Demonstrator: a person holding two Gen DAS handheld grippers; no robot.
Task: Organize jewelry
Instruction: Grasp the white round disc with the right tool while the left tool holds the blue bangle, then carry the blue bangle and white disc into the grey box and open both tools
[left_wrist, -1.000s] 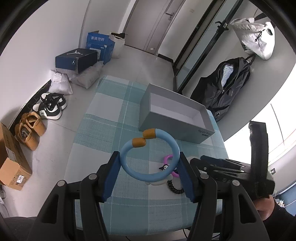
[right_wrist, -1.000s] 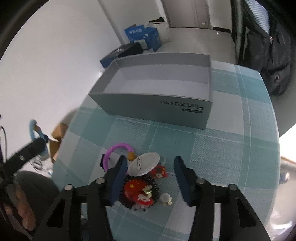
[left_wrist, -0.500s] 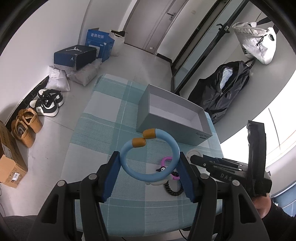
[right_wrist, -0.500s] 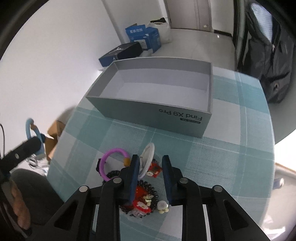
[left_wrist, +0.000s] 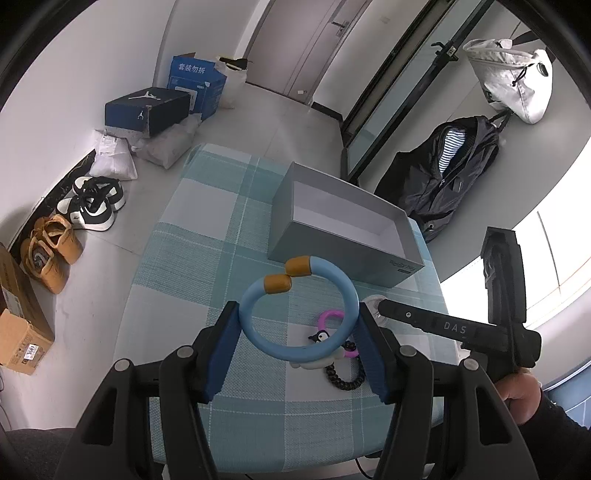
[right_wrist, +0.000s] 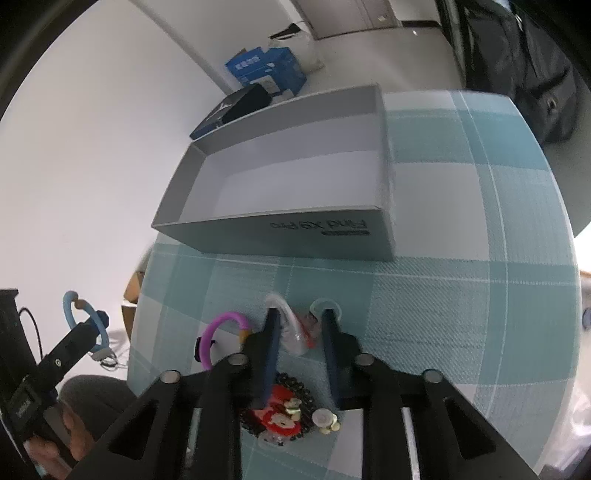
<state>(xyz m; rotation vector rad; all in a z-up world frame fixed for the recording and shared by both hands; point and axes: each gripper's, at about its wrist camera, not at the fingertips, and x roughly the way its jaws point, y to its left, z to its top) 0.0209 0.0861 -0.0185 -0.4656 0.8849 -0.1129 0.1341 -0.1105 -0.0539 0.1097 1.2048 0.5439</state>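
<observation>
Since the earlier frame the right hand-held gripper (right_wrist: 297, 321) has come down over the little heap of jewelry, and its jaws have just been closing around the white disc-shaped piece (right_wrist: 291, 332), which now stands tipped on edge between them. The pads look to be touching it, though blur leaves the firmness of the pinch uncertain. The left hand-held gripper (left_wrist: 299, 321) has kept its place, about half open, clamped across the blue ring (left_wrist: 299, 310) and holding it in the air above the bench (left_wrist: 207, 258).

The rest of the jewelry lies near the front edge of the bench: a purple ring (right_wrist: 221, 332), a black bead bracelet (right_wrist: 277, 406) with red charms, and a small pale stud (right_wrist: 323, 419). The grey box (right_wrist: 280, 184) stands open and empty just beyond the heap.

To do this step well, I judge the right jaws should finish closing squarely on the disc, since a thin piece on edge could twist or slip out. The lift should go straight up first, so nothing snags the red charm beside it, then forward over the near wall of the box.

That wall is the edge to clear. The box mouth is wide, the cloth to the right is bare, and the left gripper is well apart.
</observation>
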